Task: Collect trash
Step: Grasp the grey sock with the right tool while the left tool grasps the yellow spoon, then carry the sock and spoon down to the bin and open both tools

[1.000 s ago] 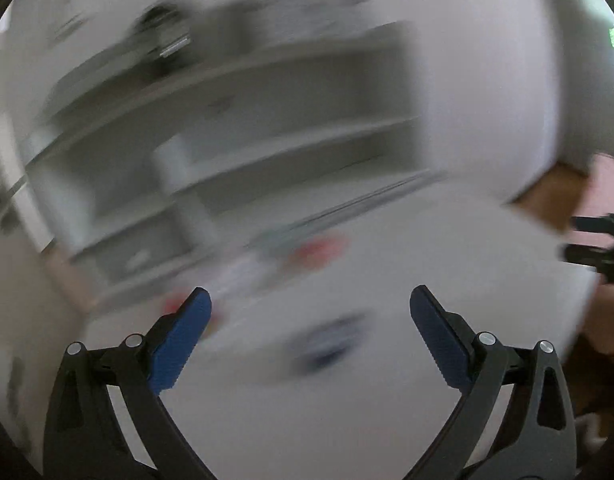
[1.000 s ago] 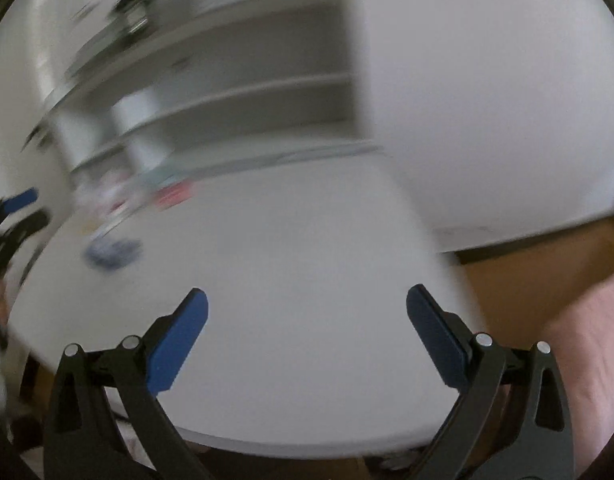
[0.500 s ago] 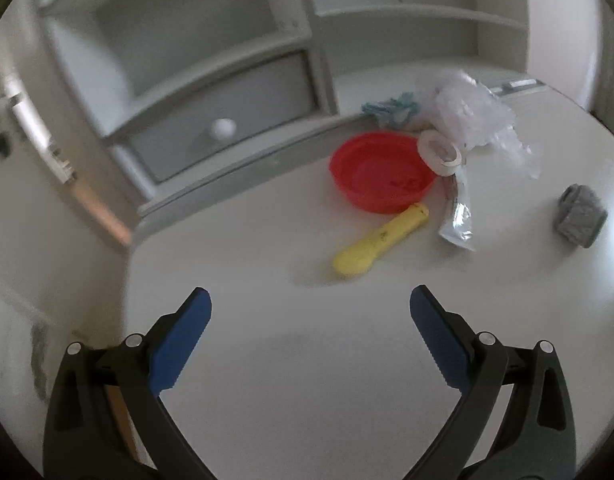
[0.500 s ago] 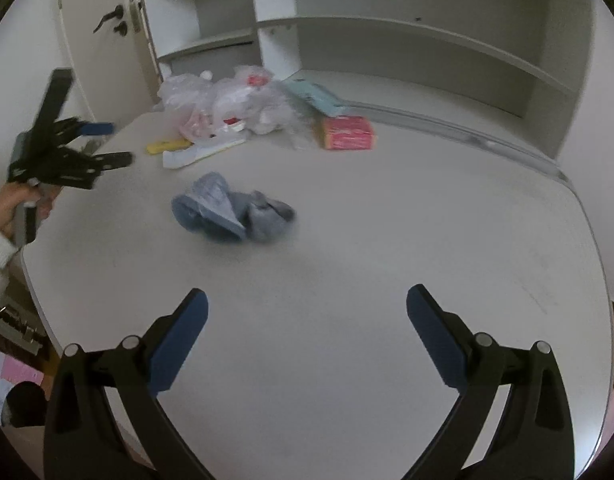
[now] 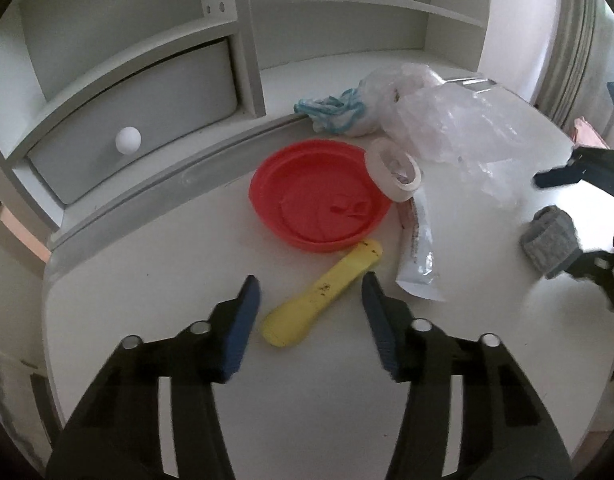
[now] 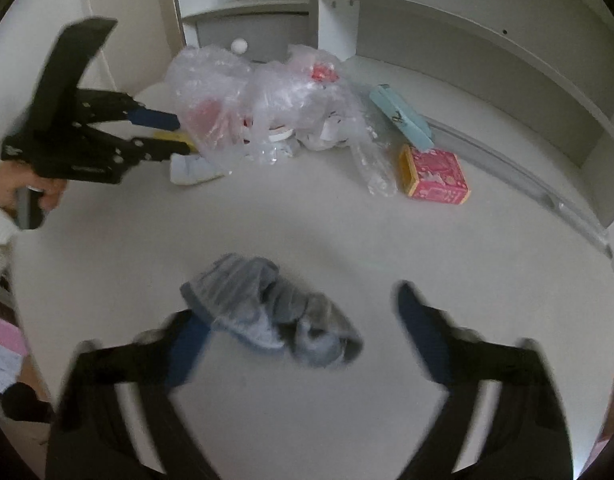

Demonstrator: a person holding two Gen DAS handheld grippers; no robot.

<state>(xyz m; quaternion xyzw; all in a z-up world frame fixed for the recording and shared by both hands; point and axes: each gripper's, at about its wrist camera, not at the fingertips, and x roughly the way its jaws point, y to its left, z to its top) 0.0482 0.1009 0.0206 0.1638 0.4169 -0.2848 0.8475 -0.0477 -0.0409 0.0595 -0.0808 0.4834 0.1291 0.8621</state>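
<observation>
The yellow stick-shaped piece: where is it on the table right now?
In the left wrist view the yellow piece lies between the closing left gripper fingers, untouched, just below the red lid.

**Soft daylight, one view smeared**

The left wrist view is sharp and evenly lit — brightest at its upper right, dim along the lower rim. The right wrist view is motion-blurred: its tongs (image 6: 297, 322) and the grey cloth (image 6: 267, 308) smear. Shelves bow at both fisheye edges — the desk (image 5: 155, 264) shows only faint shadows.
</observation>
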